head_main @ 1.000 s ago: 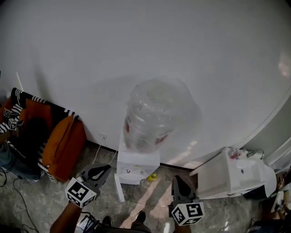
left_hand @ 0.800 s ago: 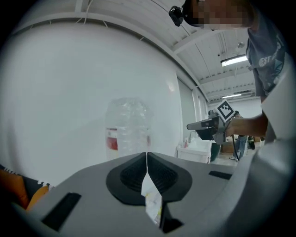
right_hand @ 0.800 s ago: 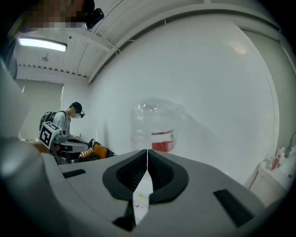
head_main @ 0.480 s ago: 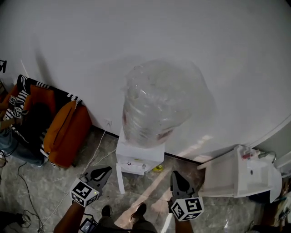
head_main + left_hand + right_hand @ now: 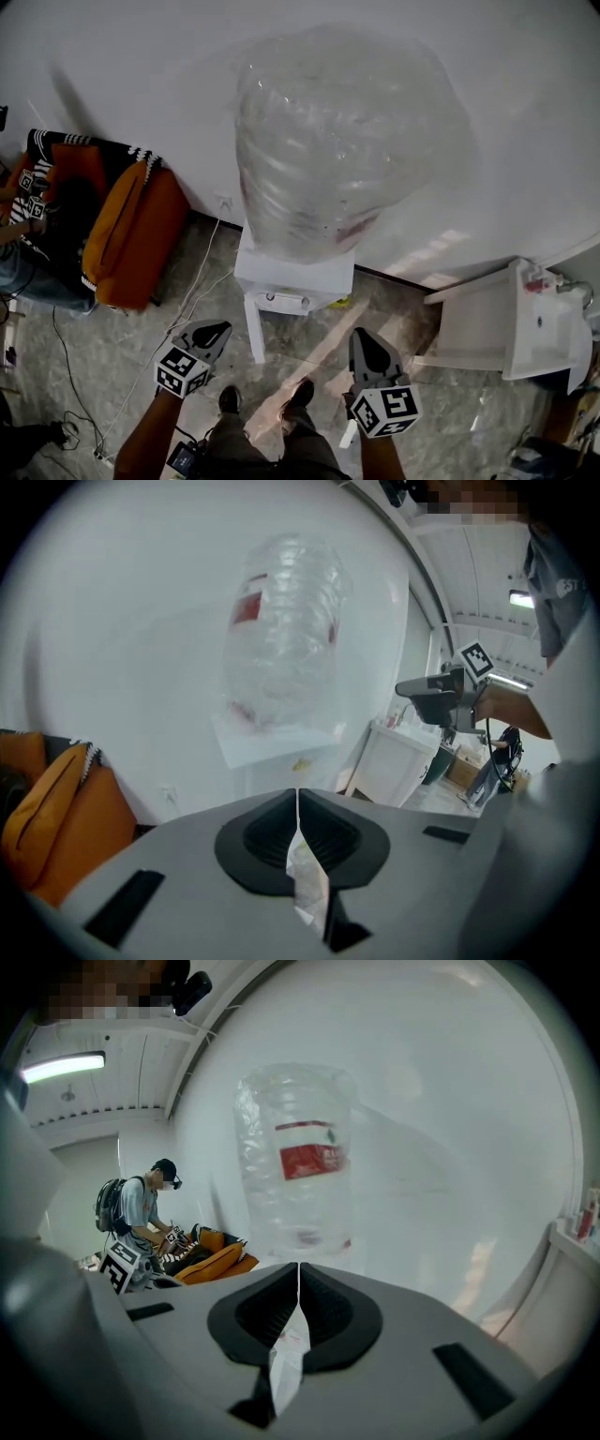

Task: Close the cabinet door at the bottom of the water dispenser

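The white water dispenser (image 5: pixel 292 279) stands against the wall with a large clear bottle (image 5: pixel 328 141) on top. Its bottom cabinet door (image 5: pixel 253 330) hangs open and juts edge-on towards me from the left front corner. My left gripper (image 5: pixel 220 328) hovers shut just left of the door, apart from it. My right gripper (image 5: pixel 361 336) hangs shut to the right of the dispenser's front. In the left gripper view the pads (image 5: pixel 297 794) meet with nothing between them, below the bottle (image 5: pixel 281 630). The right gripper (image 5: pixel 299 1267) is likewise shut and empty.
An orange bag (image 5: pixel 131 239) leans on the wall at the left. A white washstand (image 5: pixel 525 323) stands at the right. Cables (image 5: pixel 192 295) trail over the marble floor. The person's shoes (image 5: pixel 230 398) are below the door. Another person (image 5: pixel 141 1208) is far off.
Both grippers have sunk towards the floor and the head has come lower and closer, so the bottle fills more of the view. Both stay shut.
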